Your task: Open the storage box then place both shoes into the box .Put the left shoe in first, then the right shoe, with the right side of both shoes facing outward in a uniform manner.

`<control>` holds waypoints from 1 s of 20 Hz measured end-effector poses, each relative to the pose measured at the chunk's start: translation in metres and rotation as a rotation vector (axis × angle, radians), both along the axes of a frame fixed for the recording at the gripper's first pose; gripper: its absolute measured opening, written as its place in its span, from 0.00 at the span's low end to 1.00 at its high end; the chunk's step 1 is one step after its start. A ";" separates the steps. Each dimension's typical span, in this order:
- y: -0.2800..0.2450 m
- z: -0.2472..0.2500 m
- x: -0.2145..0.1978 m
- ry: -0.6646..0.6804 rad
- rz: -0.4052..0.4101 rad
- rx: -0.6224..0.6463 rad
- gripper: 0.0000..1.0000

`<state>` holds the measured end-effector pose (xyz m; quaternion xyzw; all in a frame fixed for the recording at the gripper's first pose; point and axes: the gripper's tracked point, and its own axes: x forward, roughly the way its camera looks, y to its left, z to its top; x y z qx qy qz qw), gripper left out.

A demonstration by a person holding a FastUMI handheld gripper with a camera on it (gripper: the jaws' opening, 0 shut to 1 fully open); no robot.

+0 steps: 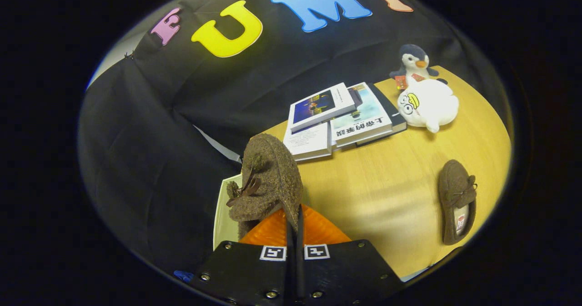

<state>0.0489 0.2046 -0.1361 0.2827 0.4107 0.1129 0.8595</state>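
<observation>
A brown woolly shoe (268,178) with a small bow hangs lifted off the table, pinched by its rim between my orange fingers (273,231). My gripper (293,226) is shut on that shoe. Just behind and below the held shoe a pale corner of the storage box (223,215) shows at the table's edge; whether its lid is open is hidden. The second brown shoe (457,201) lies flat on the wooden table (386,192), well off to the right of my fingers.
Beyond the fingers a pile of books (341,117) lies on the table's far side. A white plush toy (427,105) and a penguin plush (413,65) sit to the right of the books. Black cloth wall hangs behind and to the left.
</observation>
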 end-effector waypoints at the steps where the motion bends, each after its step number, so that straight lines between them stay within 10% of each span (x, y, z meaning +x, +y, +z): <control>1: 0.011 0.002 0.002 -0.003 0.006 0.006 0.00; 20: 0.165 -0.093 0.011 0.137 0.038 0.011 0.00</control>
